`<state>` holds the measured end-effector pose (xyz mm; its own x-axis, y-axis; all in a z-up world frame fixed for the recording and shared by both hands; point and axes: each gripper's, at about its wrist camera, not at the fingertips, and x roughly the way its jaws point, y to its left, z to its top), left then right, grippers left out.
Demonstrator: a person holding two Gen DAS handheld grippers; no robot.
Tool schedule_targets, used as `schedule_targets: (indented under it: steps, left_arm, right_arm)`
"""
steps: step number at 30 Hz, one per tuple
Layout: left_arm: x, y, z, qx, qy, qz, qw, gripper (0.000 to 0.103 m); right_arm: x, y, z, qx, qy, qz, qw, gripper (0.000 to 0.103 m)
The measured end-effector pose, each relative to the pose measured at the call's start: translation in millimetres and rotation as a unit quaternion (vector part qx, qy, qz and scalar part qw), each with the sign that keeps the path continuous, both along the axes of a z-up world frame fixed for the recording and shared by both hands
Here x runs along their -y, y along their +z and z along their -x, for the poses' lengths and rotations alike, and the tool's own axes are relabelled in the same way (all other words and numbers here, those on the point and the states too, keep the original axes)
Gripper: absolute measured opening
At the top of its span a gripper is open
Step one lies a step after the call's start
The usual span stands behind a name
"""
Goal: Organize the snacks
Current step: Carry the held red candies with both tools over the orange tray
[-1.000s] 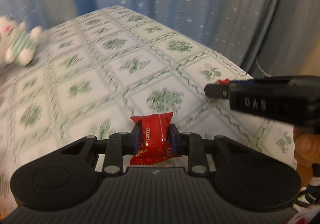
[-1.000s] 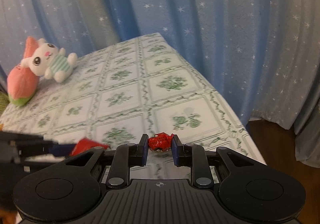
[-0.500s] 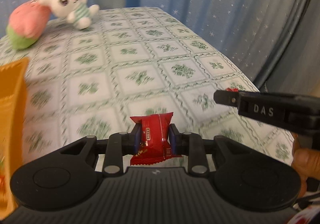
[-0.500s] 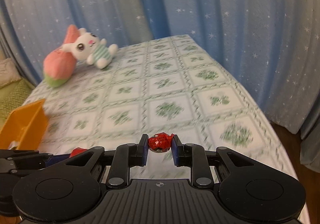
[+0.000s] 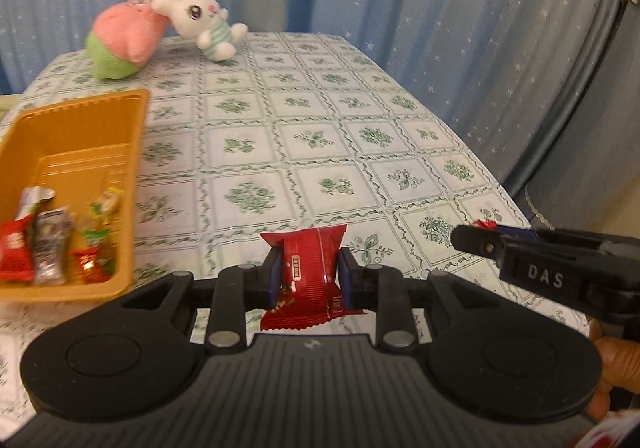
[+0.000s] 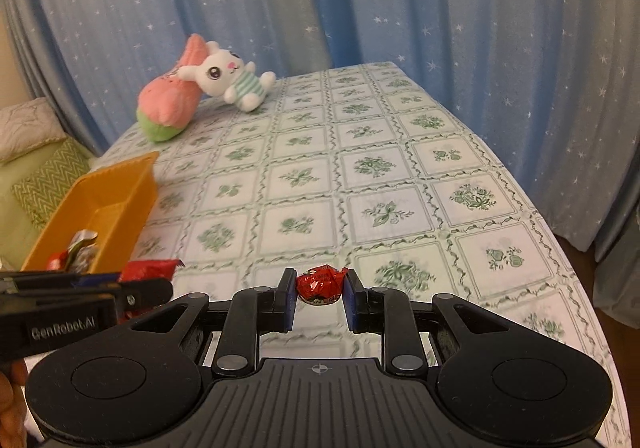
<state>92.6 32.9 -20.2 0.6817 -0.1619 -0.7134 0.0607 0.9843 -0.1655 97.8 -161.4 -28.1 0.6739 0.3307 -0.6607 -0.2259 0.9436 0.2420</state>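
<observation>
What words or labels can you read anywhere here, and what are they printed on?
"DAS": white letters on the side of the right gripper.
"GenRobot.AI": on the side of the left gripper.
Print on the red snack packet, the red candy and the wrappers in the orange tray: too blurred to read.

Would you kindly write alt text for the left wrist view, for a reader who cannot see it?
The left hand-held gripper is shut on a red snack packet above a green-patterned tablecloth. To its left sits an orange tray holding several wrapped snacks; two plush toys lie at the far end, and the right hand-held gripper enters from the right.
</observation>
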Motion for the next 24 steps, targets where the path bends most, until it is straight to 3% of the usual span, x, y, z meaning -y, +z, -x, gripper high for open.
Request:
schedule_targets:
  steps: [10, 24]
  left_arm:
    - [-37.3, 27.4, 55.1, 0.013, 0.03, -0.011, 0.9994, 0.026]
    - [-94.9, 44.3, 97.9, 0.021, 0.09, -0.021, 0.9955, 0.026]
  right_arm:
    - [-42.4, 24.7, 46.7, 0.012, 0.054, 0.004, 0.998, 0.024]
    - [-101.3, 39.2, 66.6, 0.031, 0.121, 0.008, 0.992, 0.024]
